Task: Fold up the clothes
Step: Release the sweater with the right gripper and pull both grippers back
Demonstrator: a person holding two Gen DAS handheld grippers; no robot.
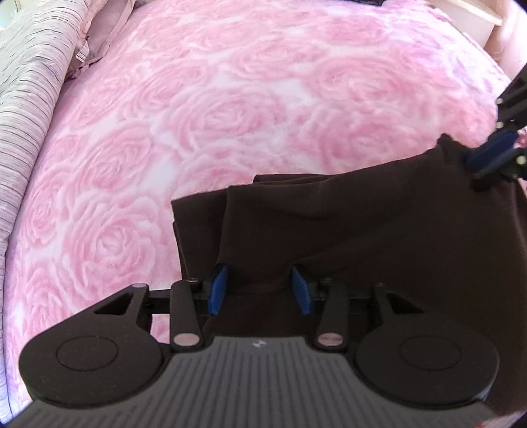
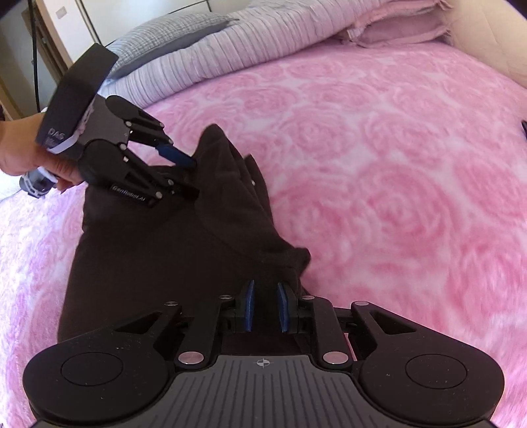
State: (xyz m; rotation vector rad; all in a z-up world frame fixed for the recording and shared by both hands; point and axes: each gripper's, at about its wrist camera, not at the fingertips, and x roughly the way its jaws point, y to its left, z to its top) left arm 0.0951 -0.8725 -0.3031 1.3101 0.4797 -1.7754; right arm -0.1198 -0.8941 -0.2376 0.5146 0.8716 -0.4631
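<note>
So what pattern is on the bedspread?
Pink roses on the bedspread, clearest in the left wrist view.

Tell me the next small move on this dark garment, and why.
Probably close the left tool on the fold between its pads. The right tool already pinches the dark garment, while the left stands open around cloth on the pink blanket.

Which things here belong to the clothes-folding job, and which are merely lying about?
Part of the job:
dark brown garment
left gripper, jaws open around the cloth
right gripper, pinching a bunched edge

Just lying about:
pink rose blanket
striped quilt
pink pillow
</note>
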